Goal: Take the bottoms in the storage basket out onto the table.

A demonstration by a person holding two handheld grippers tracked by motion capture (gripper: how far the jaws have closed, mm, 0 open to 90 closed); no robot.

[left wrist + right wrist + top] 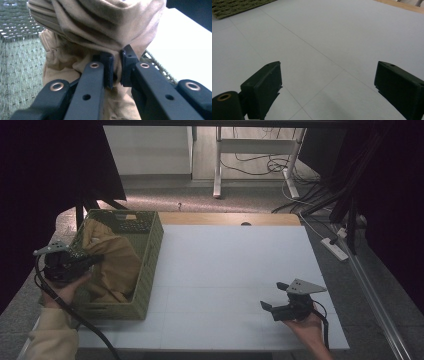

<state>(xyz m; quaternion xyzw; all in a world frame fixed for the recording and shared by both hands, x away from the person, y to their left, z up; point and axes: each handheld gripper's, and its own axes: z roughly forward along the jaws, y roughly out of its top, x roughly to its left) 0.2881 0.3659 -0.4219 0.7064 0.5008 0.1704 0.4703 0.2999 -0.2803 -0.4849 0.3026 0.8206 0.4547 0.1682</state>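
Inside the green woven basket point(148, 270) at the tabletop's point(235, 270) left, the left tongs point(116, 68) are pinching a fold of crumpled tan cloth point(100, 27); lifting should proceed straight upward, clearing the rim, while the right tongs point(327, 90) are resting open, holding nothing.

No readable text, labels, brands or nos. anywhere: none on the woven basket point(150, 270), the tan cloth point(100, 25), the white counter point(230, 270) or the black gripper bodies.
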